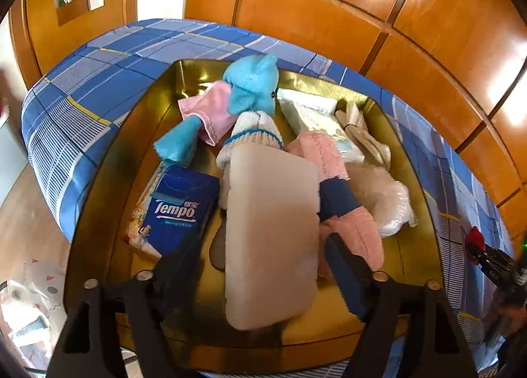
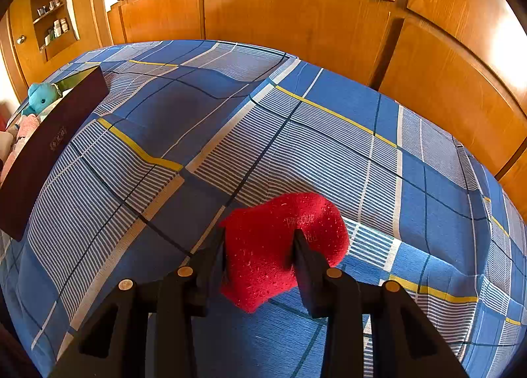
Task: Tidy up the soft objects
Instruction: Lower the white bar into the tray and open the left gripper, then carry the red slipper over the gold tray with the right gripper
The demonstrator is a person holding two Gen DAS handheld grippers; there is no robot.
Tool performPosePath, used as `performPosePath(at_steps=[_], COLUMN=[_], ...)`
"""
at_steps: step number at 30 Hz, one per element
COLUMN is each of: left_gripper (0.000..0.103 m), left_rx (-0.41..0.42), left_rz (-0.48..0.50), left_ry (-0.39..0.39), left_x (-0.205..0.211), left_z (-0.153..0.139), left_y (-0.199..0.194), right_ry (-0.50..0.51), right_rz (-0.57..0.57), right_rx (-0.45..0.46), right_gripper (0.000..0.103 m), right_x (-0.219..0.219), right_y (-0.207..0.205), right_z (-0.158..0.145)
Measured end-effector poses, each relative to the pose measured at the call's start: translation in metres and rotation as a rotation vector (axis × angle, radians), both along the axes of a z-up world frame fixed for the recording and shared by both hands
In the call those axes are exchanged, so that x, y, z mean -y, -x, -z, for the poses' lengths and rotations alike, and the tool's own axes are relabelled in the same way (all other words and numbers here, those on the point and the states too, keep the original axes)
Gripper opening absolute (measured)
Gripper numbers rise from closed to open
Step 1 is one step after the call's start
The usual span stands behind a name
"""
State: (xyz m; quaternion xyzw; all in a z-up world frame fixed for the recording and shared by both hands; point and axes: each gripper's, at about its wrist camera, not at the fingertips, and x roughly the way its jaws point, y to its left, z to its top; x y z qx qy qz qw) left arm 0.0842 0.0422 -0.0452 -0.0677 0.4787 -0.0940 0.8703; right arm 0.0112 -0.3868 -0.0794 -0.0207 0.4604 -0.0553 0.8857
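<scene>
A pale, soft foam block (image 1: pixel 273 213) lies slanted in the gold-lined box (image 1: pixel 98 180), on top of other soft items. It sits between the fingers of my left gripper (image 1: pixel 263 243), which is open; the pads stand off its sides. Further in the box are a blue plush toy (image 1: pixel 253 84), pink cloths (image 1: pixel 322 154) and a Tempo tissue pack (image 1: pixel 179 210). In the right wrist view my right gripper (image 2: pixel 260 236) is shut on a red fuzzy cloth (image 2: pixel 273 246), held just over the blue checked bedsheet (image 2: pixel 296 114).
The box stands on the bed; its dark outer wall (image 2: pixel 49 147) shows at the far left of the right wrist view. A crinkled plastic bag (image 1: pixel 392 203) and white folded items fill the box's right side. Wooden wardrobe panels (image 2: pixel 296 15) run behind the bed.
</scene>
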Motion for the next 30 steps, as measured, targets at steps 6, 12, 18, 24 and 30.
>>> performPosePath(at_steps=[6, 12, 18, 24, 30], left_gripper=[0.082, 0.082, 0.083, 0.083, 0.083], left_rx=[0.057, 0.167, 0.227, 0.236, 0.239], left_rz=[-0.030, -0.075, -0.079, -0.081, -0.092], left_ry=[-0.011, -0.110, -0.139, -0.133, -0.130], left_x=[-0.006, -0.003, -0.006, -0.008, -0.015], left_z=[-0.016, -0.037, -0.049, -0.049, -0.047], left_y=[0.010, 0.029, 0.038, 0.043, 0.046], right_ry=[0.005, 0.020, 0.019, 0.034, 0.037], right_rz=[-0.001, -0.004, 0.001, 0.042, 0.095], right_rx=[-0.001, -0.005, -0.007, -0.040, -0.037], right_gripper=[0.038, 0.037, 0.037, 0.034, 0.032], right_x=[0.000, -0.002, -0.002, -0.006, -0.014], right_y=[0.000, 0.000, -0.001, -0.005, -0.005], right_z=[0.000, -0.001, -0.001, -0.003, -0.016])
